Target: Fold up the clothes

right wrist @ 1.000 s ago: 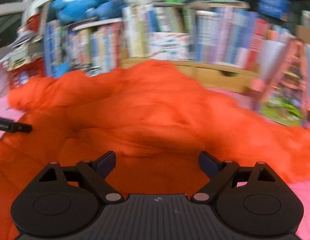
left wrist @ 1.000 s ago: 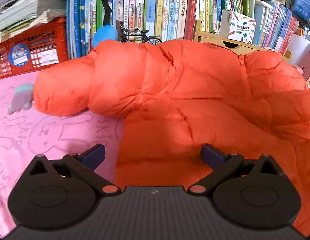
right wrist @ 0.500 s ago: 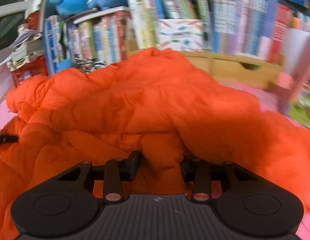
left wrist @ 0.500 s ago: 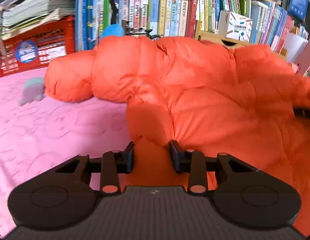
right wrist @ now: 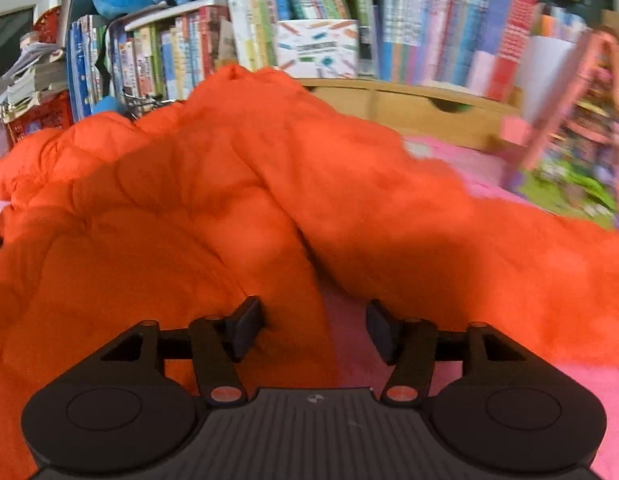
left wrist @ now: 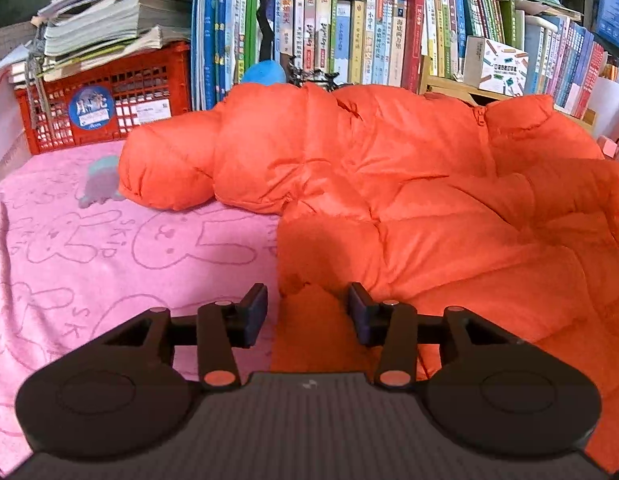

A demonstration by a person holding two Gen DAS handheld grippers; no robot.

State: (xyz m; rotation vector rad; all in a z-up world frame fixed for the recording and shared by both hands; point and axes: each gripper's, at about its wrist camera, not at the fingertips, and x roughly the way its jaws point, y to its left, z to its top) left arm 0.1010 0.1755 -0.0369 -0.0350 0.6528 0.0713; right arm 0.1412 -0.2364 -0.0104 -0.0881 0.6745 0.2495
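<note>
Lying on a pink blanket printed with rabbit outlines — orange puffer jacket, one sleeve stretched toward a red crate. Behind the jacket: packed bookshelves. Left gripper and right gripper — jaws apart, released, at the jacket's near edge.

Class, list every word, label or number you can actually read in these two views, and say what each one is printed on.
"SKIP": beside the rabbit outlines on the pink blanket.
Round blue sticker on the red crate: two large characters, too blurred to read surely.
White label on the crate: too small.
Book spines: Chinese titles, too small.
Pencil-patterned white box: print too small.
</note>
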